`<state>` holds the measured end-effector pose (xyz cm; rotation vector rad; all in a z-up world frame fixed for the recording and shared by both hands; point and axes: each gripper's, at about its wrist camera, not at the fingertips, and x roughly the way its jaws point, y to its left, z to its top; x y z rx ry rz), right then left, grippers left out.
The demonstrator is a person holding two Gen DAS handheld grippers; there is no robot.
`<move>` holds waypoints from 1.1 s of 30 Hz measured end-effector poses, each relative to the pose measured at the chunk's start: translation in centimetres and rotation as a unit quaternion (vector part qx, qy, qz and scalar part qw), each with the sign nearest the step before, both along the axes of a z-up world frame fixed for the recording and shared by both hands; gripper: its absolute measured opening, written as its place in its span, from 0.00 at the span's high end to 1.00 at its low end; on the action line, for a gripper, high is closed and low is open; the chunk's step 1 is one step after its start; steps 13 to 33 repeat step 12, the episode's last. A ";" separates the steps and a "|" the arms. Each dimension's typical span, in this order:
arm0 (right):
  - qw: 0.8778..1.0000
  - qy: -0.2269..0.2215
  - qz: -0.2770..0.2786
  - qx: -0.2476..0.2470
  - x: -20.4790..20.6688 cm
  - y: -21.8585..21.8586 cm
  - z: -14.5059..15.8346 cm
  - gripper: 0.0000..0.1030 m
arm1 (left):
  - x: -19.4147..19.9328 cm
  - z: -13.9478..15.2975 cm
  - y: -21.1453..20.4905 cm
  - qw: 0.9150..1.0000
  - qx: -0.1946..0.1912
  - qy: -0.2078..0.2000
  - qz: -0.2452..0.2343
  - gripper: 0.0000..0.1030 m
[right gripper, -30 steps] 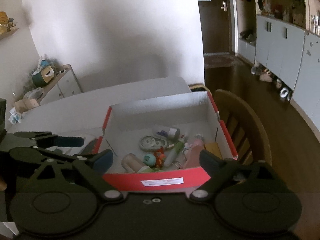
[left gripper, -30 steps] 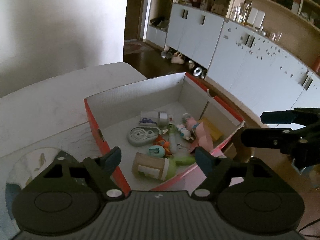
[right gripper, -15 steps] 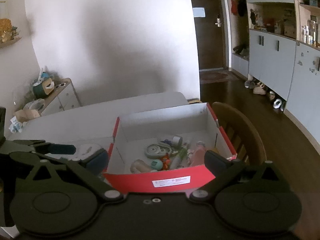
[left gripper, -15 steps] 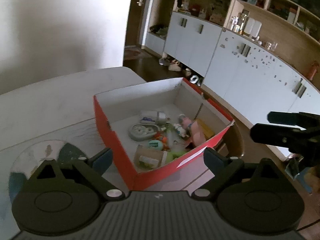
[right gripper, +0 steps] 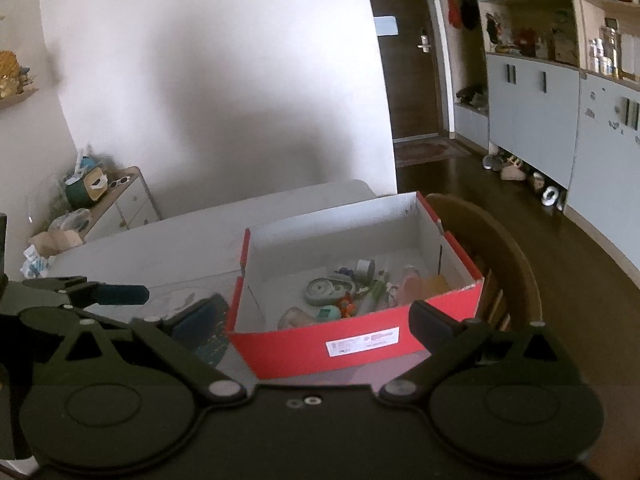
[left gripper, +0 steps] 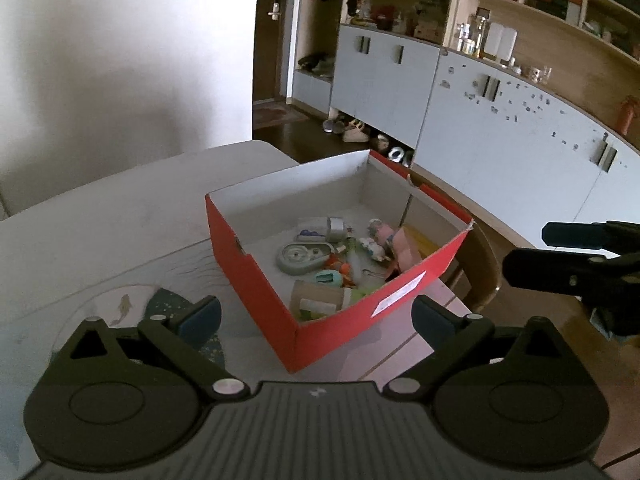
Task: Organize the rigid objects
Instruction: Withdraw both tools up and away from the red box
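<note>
A red cardboard box (left gripper: 256,280) with a white inside stands on the table corner; it also shows in the right wrist view (right gripper: 360,344). It holds several small objects: a grey-green tape dispenser (left gripper: 304,257), a small cylinder (left gripper: 318,300), a pink toy (left gripper: 404,246) and a white tube (left gripper: 320,227). My left gripper (left gripper: 316,316) is open and empty, held back from the box's near corner. My right gripper (right gripper: 320,316) is open and empty, in front of the box's labelled side. Each gripper shows at the edge of the other's view.
The box sits on a pale table (left gripper: 100,220) with a round fish-pattern mat (left gripper: 124,304) to its left. A wooden chair (right gripper: 504,264) stands right of the box. Grey cupboards (left gripper: 500,140) line the right wall. A low cabinet (right gripper: 120,200) stands at the far left.
Both grippers have pulled back and up from the box, so it looks smaller and farther. The box and its contents have not moved. Both grippers stay open.
</note>
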<state>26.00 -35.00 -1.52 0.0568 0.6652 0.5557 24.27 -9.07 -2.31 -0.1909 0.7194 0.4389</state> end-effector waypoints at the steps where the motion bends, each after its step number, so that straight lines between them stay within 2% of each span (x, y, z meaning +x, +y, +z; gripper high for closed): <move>1: 1.000 0.000 -0.003 0.002 -0.2 0.0 0.0 0.00 | -0.1 0.0 -0.1 1.000 0.000 0.000 -0.004 0.01; 9: 1.000 0.005 -0.016 0.005 -0.7 0.1 -0.2 0.00 | -0.8 -0.2 0.0 1.000 -0.002 -0.004 -0.016 0.01; 33: 1.000 0.007 -0.017 0.002 -0.9 0.3 -0.3 0.00 | -1.0 -0.2 0.1 1.000 0.003 -0.004 -0.015 0.01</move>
